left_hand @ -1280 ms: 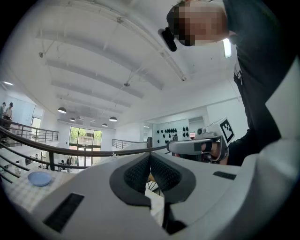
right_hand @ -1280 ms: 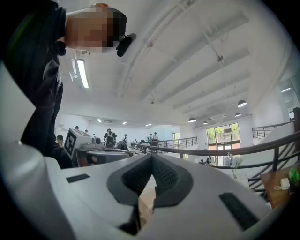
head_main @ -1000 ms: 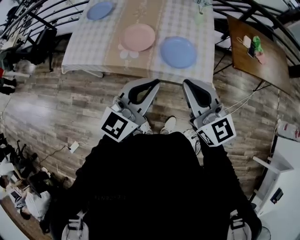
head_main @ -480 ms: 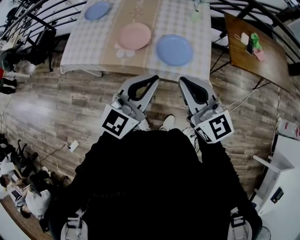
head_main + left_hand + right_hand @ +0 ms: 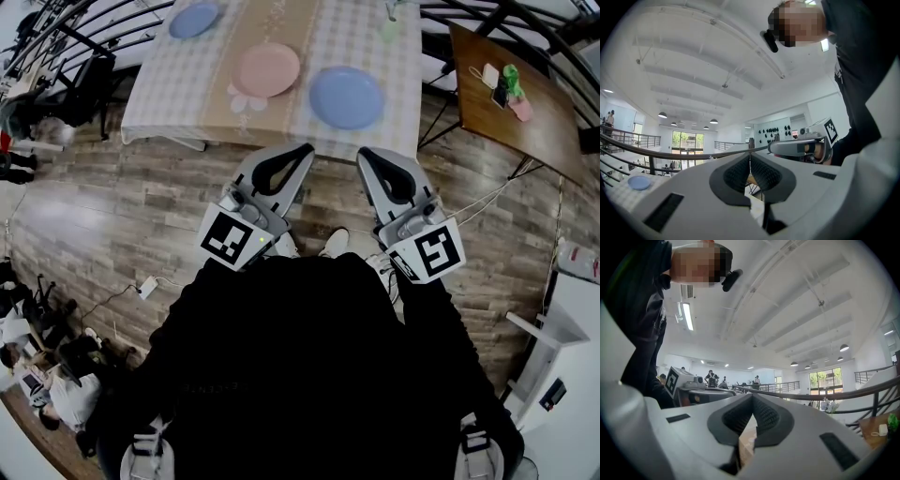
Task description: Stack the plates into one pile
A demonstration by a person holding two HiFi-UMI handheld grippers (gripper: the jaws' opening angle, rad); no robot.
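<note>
Table (image 5: 169, 94) far end cropped, side-table objects (image 5: 511, 92) indistinct

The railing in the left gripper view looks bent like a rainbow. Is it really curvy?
Left gripper view: probably not, the wide lens bows the dark metal railing and darkens the corners; right gripper view: same bend; head view: the checked tablecloth edges curve too.

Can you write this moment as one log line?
left gripper: shut, empty | right gripper: shut, empty | pink plate, near blue plate, far blue plate: apart on table | pile: none yet
</note>
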